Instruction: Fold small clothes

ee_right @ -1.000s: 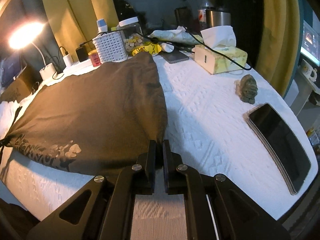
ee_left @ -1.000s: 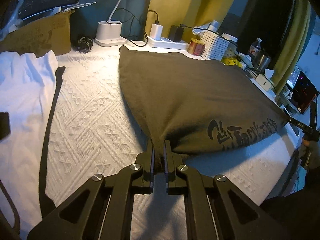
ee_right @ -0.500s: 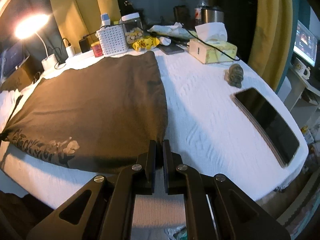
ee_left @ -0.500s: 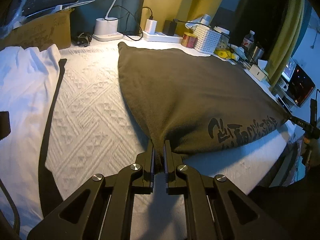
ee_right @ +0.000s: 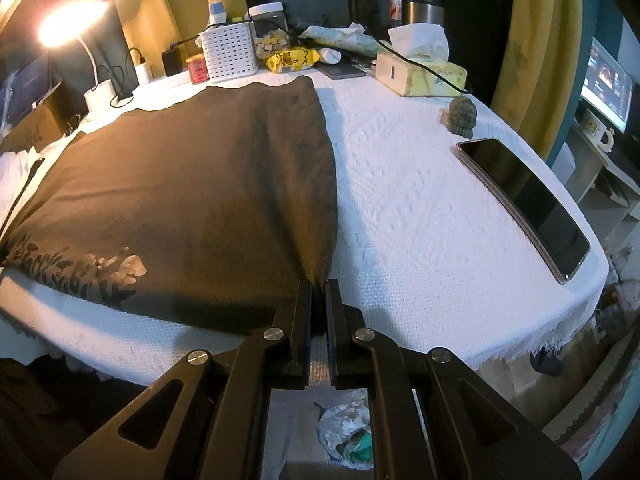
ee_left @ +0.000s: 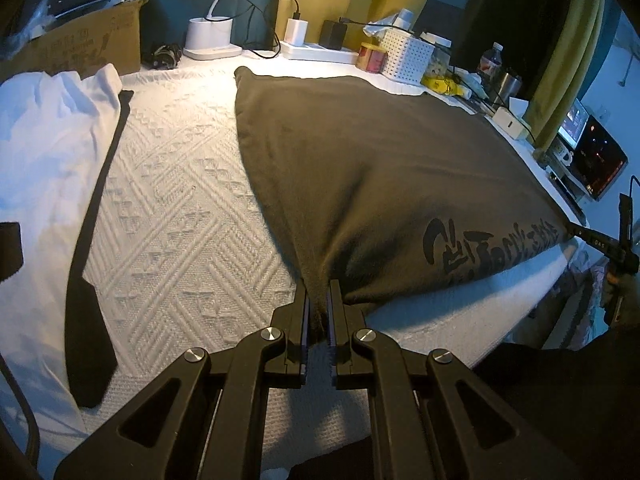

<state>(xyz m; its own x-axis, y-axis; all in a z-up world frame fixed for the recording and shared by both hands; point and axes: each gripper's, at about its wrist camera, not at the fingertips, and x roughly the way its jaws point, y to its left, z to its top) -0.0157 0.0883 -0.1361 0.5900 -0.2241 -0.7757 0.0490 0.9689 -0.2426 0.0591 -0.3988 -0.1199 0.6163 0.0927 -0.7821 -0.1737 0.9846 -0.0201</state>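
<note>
Left wrist view: left tongs [ee_left: 318,312] and right tongs [ee_right: 319,304] pinching near corners of soft, light shirt [ee_left: 380,168], sagging between; gripping hems only.

- A dark olive-brown cotton garment [ee_left: 380,168] is bearing black brush-style lettering [ee_left: 492,248] along its near hem; the characters are showing too stylised to read.
- A brown cardboard box [ee_left: 80,48] is showing faint printed marks, too blurred to make out.
- A small yellow snack packet [ee_right: 292,60] is carrying a dark printed design, not readable.
- No other writing is showing clearly enough to read.
</note>
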